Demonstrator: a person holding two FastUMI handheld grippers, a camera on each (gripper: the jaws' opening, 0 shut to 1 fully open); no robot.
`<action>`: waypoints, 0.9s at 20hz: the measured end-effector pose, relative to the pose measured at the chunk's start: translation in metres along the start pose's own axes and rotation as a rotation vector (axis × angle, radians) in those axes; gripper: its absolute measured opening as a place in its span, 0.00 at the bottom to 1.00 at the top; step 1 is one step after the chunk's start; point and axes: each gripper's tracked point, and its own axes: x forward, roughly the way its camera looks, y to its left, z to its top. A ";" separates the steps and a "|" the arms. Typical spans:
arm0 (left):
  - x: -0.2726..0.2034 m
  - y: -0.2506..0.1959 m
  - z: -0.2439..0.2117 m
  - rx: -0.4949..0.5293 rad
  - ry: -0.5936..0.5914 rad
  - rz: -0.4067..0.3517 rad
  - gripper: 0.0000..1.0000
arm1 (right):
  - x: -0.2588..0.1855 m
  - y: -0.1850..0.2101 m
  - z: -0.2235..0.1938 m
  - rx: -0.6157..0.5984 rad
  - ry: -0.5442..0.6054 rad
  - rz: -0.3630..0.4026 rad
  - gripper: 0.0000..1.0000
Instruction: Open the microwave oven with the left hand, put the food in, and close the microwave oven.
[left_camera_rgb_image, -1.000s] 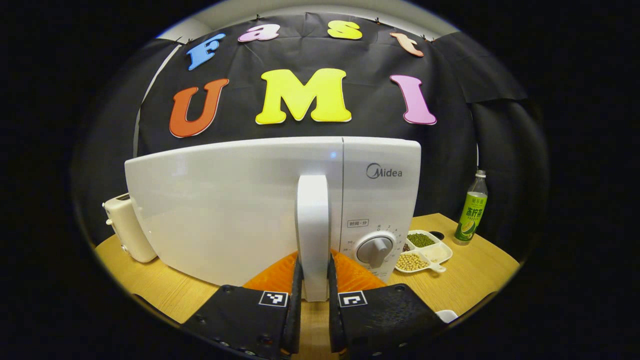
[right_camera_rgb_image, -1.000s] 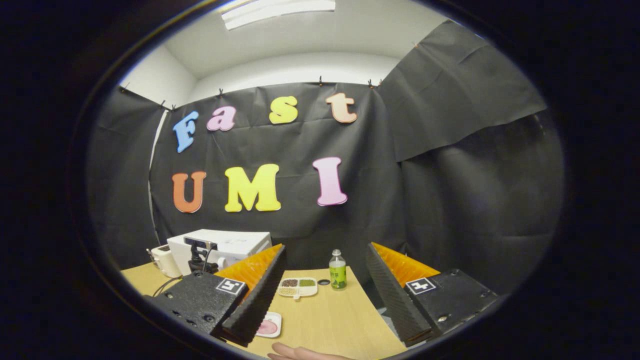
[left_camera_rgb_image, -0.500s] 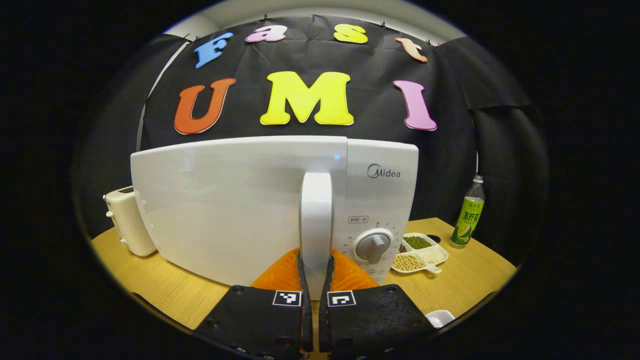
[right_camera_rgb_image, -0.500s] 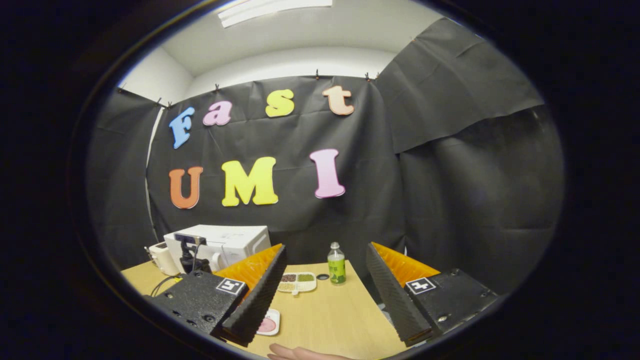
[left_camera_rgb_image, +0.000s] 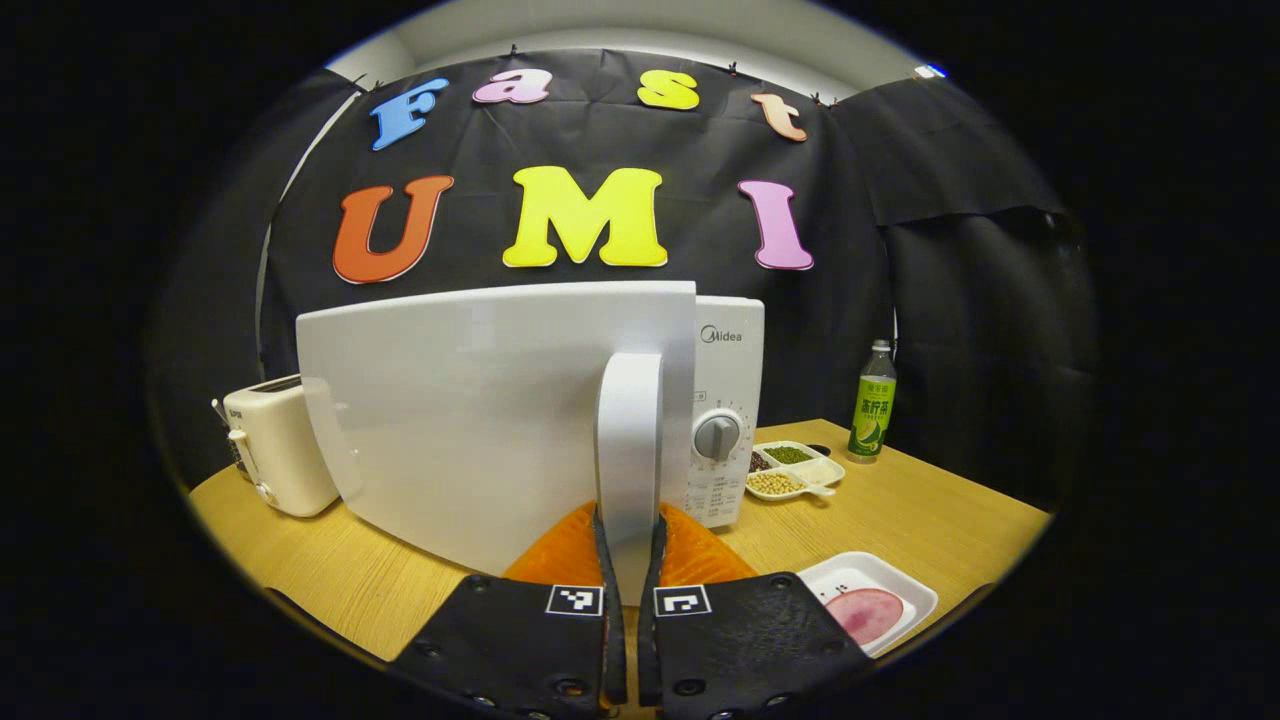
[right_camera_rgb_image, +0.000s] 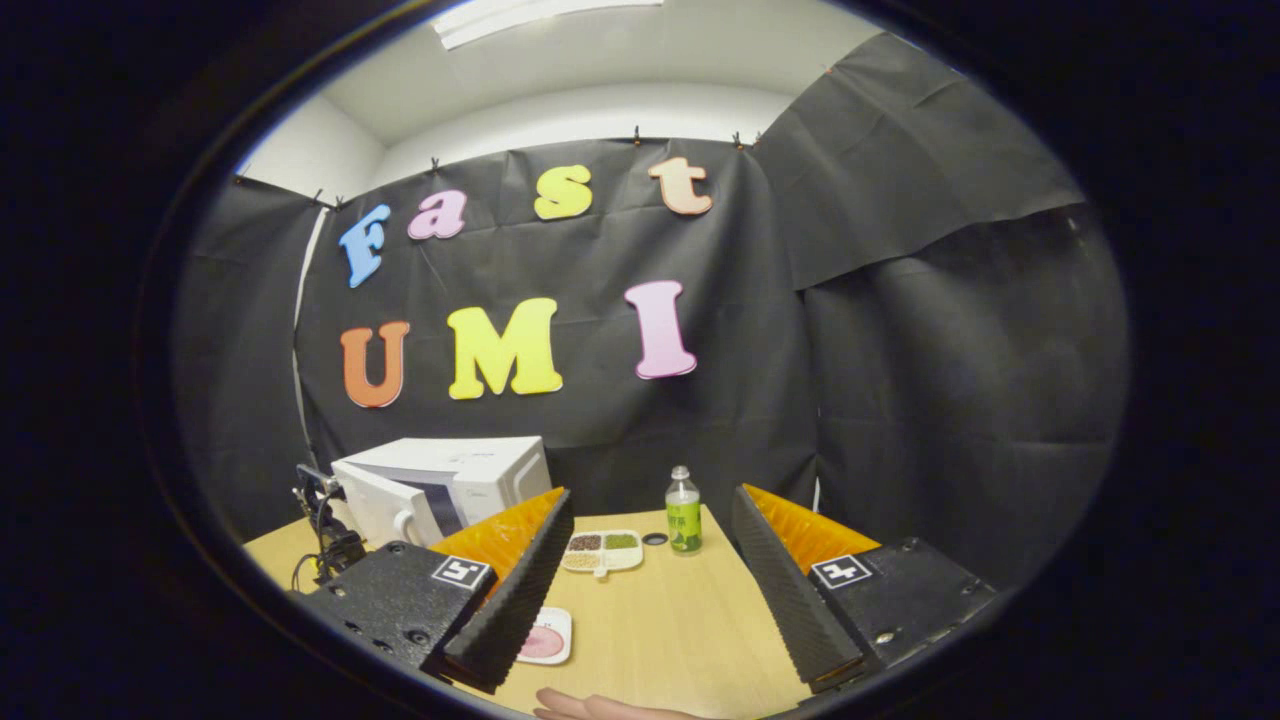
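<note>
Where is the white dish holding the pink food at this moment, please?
In the left gripper view, the white dish sits low right on the wooden table, in front of the bean tray, right of the microwave.

Light came from above: a ceiling lamp (right_camera_rgb_image: 545, 12) glowed as a bright strip at the top of the right gripper view, washing the pale ceiling and leaving the black cloth wall dull and matte. In the left gripper view the white microwave door (left_camera_rgb_image: 480, 420) was evenly lit with a soft sheen and no hard glare, shading to grey toward its lower edge. The table (left_camera_rgb_image: 900, 510) looked warm and bright, with only faint, soft shadows beneath the things on it. Both pictures were sharp at the centre, without motion blur. Fisheye distortion bowed straight edges strongly, and the rim of each round picture darkened and softened.
</note>
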 end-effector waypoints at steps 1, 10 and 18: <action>-0.009 0.003 -0.001 -0.010 0.002 -0.003 0.04 | -0.002 0.005 -0.003 -0.008 0.009 0.006 0.94; -0.110 0.067 -0.007 0.060 -0.004 0.121 0.25 | -0.017 0.057 -0.020 -0.058 0.048 0.077 1.00; -0.250 0.126 -0.004 -0.051 0.041 0.268 0.95 | 0.010 0.094 -0.082 -0.092 0.240 0.150 0.94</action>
